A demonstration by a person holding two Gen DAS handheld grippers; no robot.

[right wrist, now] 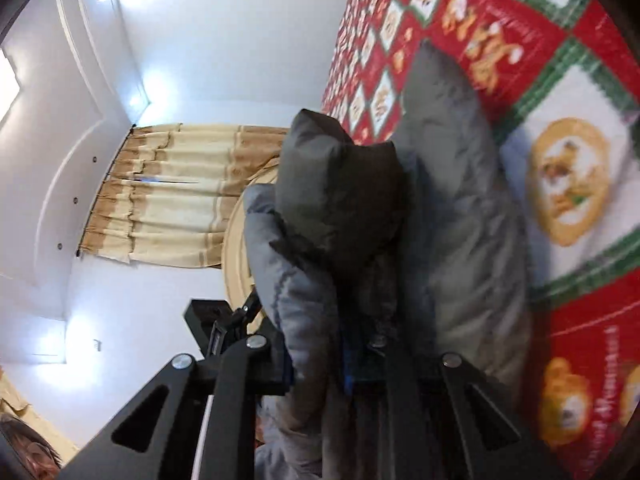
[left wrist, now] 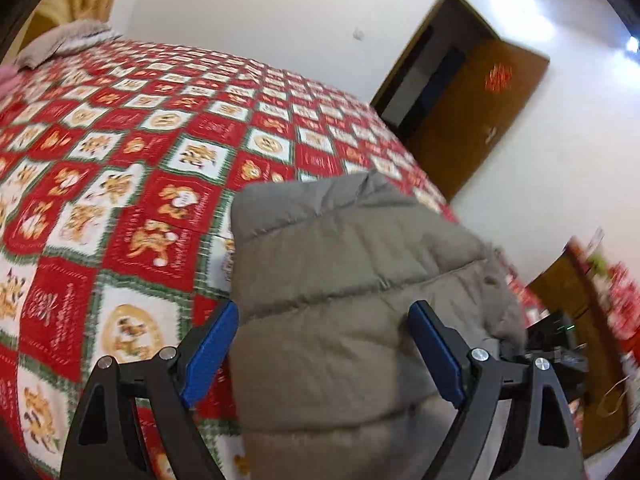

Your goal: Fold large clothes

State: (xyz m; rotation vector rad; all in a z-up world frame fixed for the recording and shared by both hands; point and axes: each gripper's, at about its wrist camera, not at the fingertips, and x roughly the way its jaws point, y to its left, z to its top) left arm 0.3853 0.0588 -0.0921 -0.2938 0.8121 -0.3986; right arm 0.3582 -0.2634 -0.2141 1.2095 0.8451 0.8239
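Note:
A grey quilted puffer jacket (left wrist: 340, 280) lies bunched on the bed near its right edge. In the left wrist view my left gripper (left wrist: 324, 348) is open, its blue pads (left wrist: 212, 352) standing wide on either side of the jacket's bulk without pinching it. In the right wrist view my right gripper (right wrist: 320, 364) is shut on a thick fold of the jacket (right wrist: 340, 208), which bulges up between and over the fingers and hides the blue pads almost fully. The rest of the jacket (right wrist: 460, 220) lies on the bedspread to the right.
The bed has a red, white and green patchwork bedspread (left wrist: 140, 168). A grey pillow (left wrist: 60, 40) lies at its far left end. An open brown door (left wrist: 472, 116) is behind the bed. Beige curtains (right wrist: 172, 196) hang on the wall in the right wrist view.

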